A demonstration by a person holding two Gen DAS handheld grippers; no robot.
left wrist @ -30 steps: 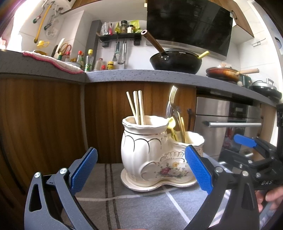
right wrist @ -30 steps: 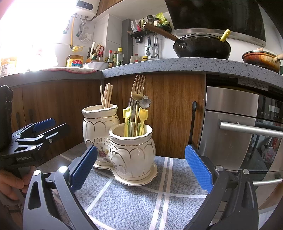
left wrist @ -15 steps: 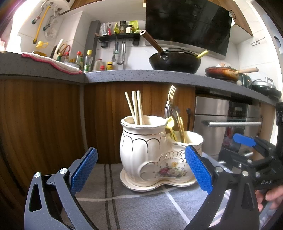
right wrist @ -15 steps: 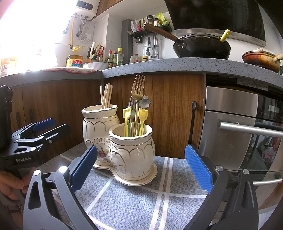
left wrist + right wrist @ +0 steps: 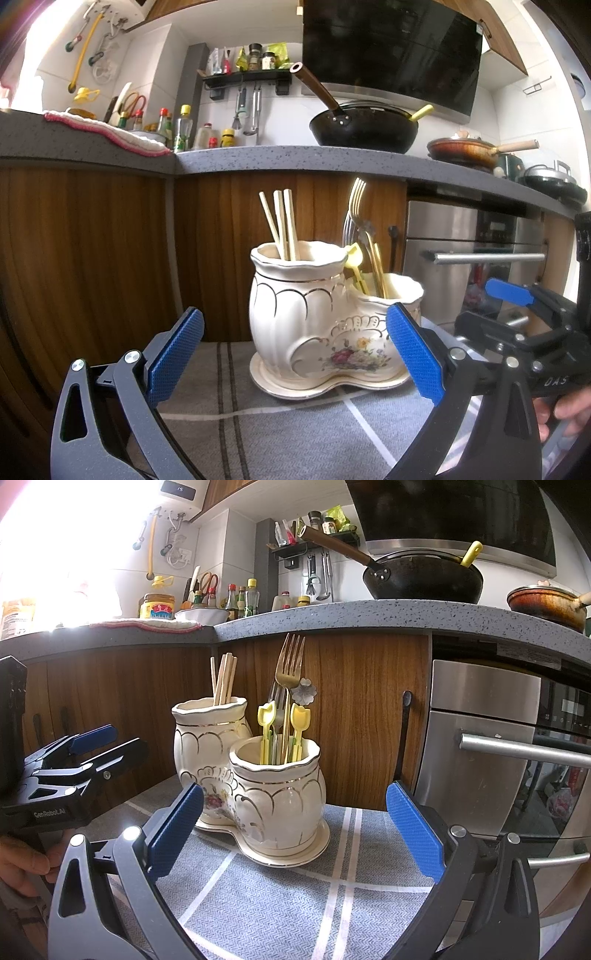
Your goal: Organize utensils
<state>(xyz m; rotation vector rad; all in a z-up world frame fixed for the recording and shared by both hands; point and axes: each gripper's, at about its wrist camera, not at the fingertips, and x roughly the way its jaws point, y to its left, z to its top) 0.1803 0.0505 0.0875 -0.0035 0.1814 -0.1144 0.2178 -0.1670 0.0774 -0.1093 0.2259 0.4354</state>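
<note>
Jaws wide on both grippers, ceramic holder (image 5: 325, 325) ahead on striped cloth (image 5: 295, 904), cabinets (image 5: 92, 251) behind

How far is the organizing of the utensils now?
It looks nearly done: the chopsticks stand in the taller cup, the gold fork and yellow utensils in the shorter cup. The left gripper and right gripper are open and empty. Nothing loose shows on the cloth.

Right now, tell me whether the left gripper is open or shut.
Open. The left gripper has its blue pads spread wide apart with nothing between them; the ceramic holder stands beyond, untouched.
</note>
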